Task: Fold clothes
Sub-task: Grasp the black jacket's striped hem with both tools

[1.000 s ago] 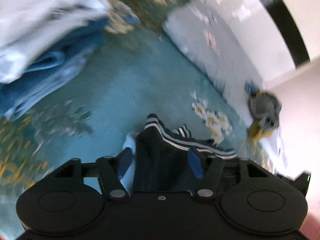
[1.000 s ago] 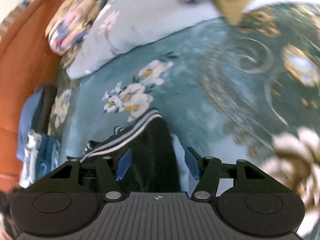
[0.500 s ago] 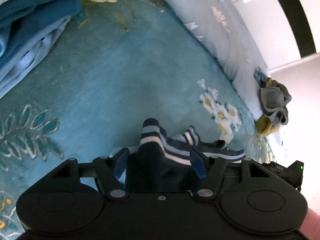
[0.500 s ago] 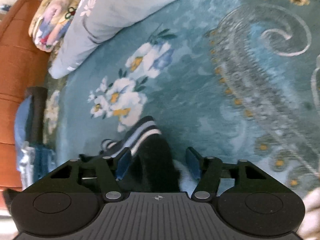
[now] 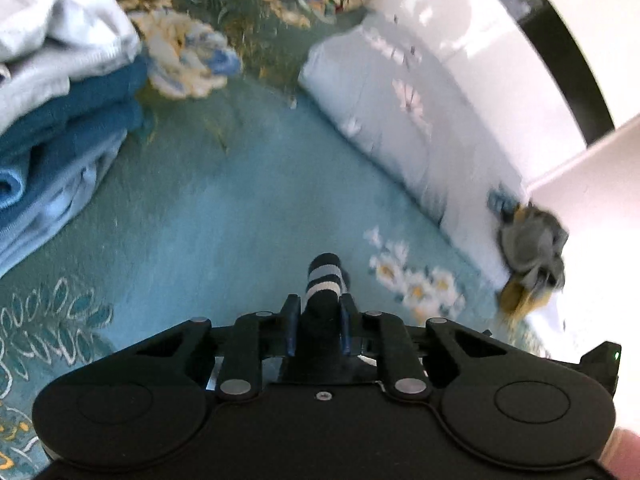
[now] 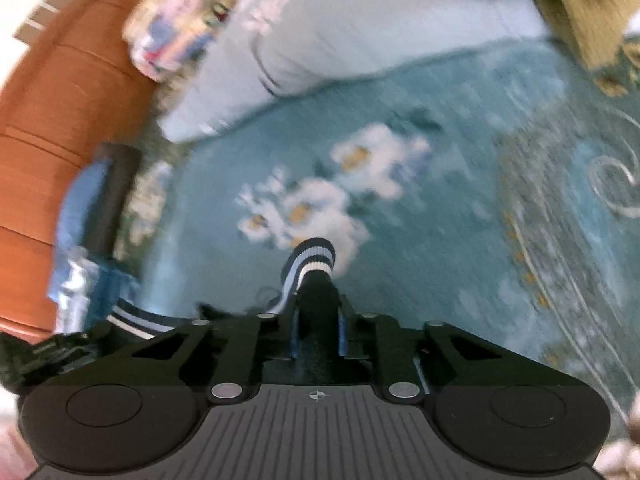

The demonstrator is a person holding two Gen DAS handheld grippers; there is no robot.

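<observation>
Two tools are at work, one per hand, both angled steeply down at the bed. The left tool (image 5: pixel 319 330) has its jaws closing on a bunched end of one dark navy garment (image 5: pixel 325 280) with pale stripes, the cloth squeezed between the blue pads and poking out just ahead of them. The right tool (image 6: pixel 318 330) is likewise closing and pinches another striped end of it (image 6: pixel 314 258), while more of the fabric trails off to its left. Under both lies one teal floral bedspread (image 5: pixel 240 216). Farther from the left tool, to its left, sits one stack of folded blue and white clothes (image 5: pixel 60 92); to its right lie one pale pillow (image 5: pixel 400 112) and one grey-and-yellow crumpled heap (image 5: pixel 532 252).
</observation>
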